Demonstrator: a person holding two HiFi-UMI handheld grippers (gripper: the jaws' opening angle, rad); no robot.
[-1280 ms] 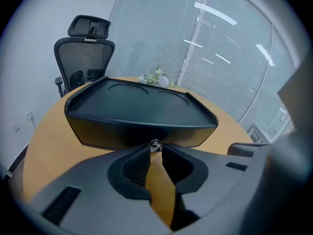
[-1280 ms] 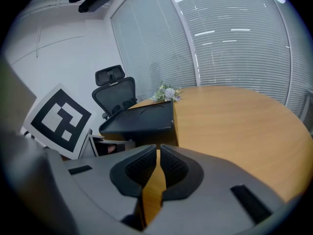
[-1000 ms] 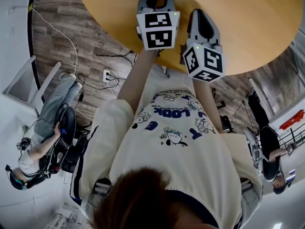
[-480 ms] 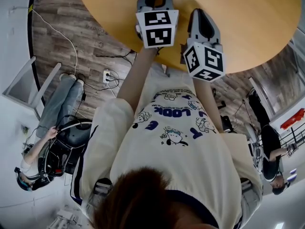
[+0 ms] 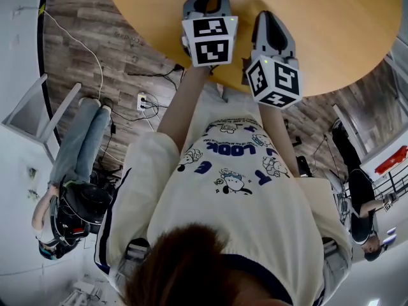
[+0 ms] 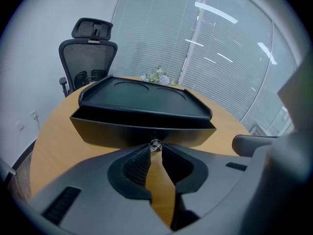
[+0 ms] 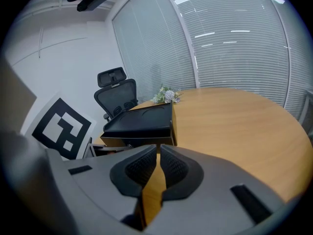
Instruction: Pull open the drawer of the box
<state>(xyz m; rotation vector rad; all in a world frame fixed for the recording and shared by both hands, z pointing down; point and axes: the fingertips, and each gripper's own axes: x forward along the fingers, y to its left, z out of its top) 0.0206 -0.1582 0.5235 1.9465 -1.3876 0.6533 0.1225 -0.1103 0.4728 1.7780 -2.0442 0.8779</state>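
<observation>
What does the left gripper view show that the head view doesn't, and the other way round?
Only the left gripper view: the left hand-held gripper, jaws closed on the small shiny knob of the black rectangular box, plus a black mesh office chair and white window blinds. Only the head view: the person's white printed shirt and a white power strip on the wood-plank floor. Both: the round wooden table, the box and that gripper.
</observation>
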